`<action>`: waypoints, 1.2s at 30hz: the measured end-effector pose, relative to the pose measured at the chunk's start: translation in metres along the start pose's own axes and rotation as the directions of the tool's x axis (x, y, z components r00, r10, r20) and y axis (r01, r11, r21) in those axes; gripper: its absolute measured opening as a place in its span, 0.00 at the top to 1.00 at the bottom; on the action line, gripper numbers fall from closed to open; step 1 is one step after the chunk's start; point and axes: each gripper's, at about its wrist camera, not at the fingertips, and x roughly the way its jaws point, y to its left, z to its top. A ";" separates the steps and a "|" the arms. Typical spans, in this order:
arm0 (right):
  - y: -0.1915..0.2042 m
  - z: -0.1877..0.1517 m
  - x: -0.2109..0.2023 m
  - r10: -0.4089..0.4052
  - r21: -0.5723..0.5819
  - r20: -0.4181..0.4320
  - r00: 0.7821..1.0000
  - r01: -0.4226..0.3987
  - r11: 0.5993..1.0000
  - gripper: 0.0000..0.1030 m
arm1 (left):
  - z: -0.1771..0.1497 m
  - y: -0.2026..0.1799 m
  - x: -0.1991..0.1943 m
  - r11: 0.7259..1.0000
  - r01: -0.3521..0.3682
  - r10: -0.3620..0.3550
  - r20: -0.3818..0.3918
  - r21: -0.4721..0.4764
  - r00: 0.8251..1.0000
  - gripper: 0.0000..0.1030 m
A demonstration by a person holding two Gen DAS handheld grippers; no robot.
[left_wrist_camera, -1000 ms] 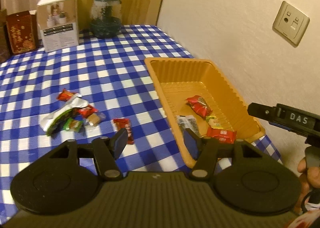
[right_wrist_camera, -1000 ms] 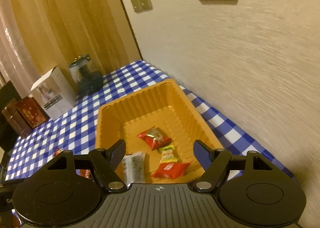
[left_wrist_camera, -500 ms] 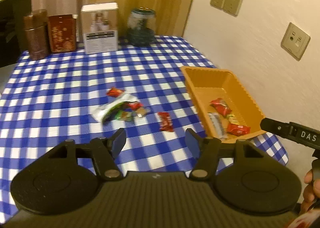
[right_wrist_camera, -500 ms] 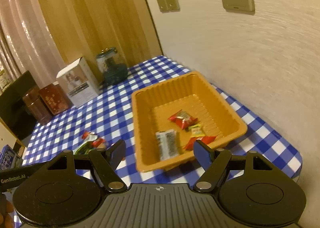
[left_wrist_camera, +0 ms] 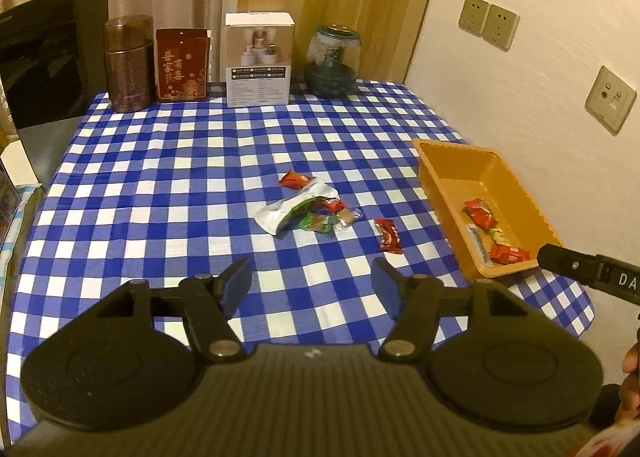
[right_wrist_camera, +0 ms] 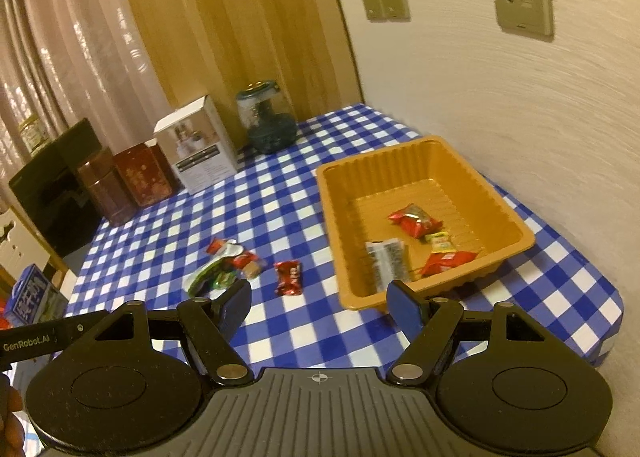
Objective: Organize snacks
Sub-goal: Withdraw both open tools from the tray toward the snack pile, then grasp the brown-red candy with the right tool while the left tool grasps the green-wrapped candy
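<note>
An orange tray [left_wrist_camera: 516, 185] [right_wrist_camera: 404, 161] sits at the table's right edge by the wall and holds several wrapped snacks [right_wrist_camera: 416, 219]. A small heap of snacks [left_wrist_camera: 308, 211] [right_wrist_camera: 224, 267] lies mid-table on the blue checked cloth, with a single red packet [left_wrist_camera: 389, 235] [right_wrist_camera: 288, 277] between the heap and the tray. My left gripper [left_wrist_camera: 312, 285] is open and empty, held back above the table's near part. My right gripper [right_wrist_camera: 318, 303] is open and empty, held back in front of the tray's near left corner.
Along the far edge stand a brown tin [left_wrist_camera: 128, 63], a red box [left_wrist_camera: 182, 63], a white box [left_wrist_camera: 259, 63] and a glass jar [left_wrist_camera: 332, 57]. The wall with sockets [left_wrist_camera: 610, 99] runs along the right. A dark screen [left_wrist_camera: 52, 53] stands at far left.
Both grippers have pulled back and up from the tray and table. More of the table now shows. Both stayed open and empty.
</note>
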 end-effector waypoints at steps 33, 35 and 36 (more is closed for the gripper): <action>0.049 -0.016 0.062 0.033 -0.108 -0.032 0.999 -0.036 0.993 0.28 | 0.005 0.027 0.047 0.999 0.017 -0.015 -0.035 0.043 0.999 0.39; 0.051 -0.016 0.072 0.031 -0.120 -0.030 0.999 -0.034 0.992 0.28 | 0.007 0.031 0.057 0.999 0.019 -0.017 -0.045 0.045 0.999 0.39; 0.053 -0.017 0.079 0.030 -0.129 -0.029 0.999 -0.034 0.991 0.31 | 0.007 0.032 0.063 0.999 0.024 -0.022 -0.049 0.045 0.999 0.39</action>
